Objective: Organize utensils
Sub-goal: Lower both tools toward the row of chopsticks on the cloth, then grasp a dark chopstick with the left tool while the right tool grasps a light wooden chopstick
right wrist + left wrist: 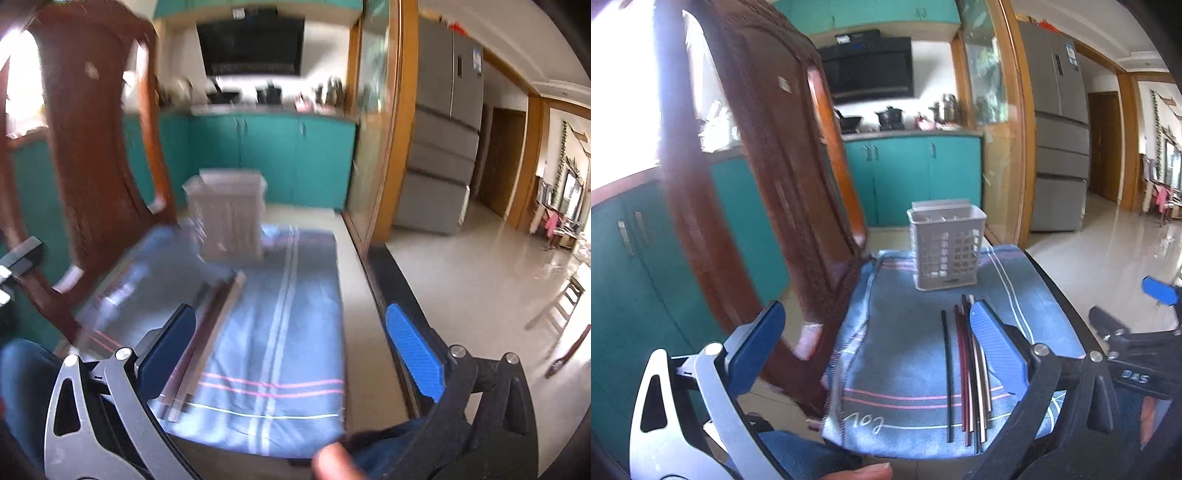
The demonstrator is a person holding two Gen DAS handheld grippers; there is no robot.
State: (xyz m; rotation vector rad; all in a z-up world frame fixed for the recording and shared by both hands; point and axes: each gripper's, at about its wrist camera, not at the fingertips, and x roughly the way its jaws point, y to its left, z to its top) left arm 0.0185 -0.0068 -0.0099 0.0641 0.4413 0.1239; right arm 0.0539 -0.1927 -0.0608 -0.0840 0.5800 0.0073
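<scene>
Left claw point(882, 347) spread, chopsticks point(967, 373) lengthwise toward holder point(945, 246)

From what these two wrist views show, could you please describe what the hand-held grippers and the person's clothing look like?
The left hand-held gripper has blue textured pads, one silver-grey and one black metal linkage with round rivets. The right hand-held gripper has the same blue ribbed pads on dark grey and black links. Its body reads "DAS" in the left view. The person wears blue jeans.
</scene>
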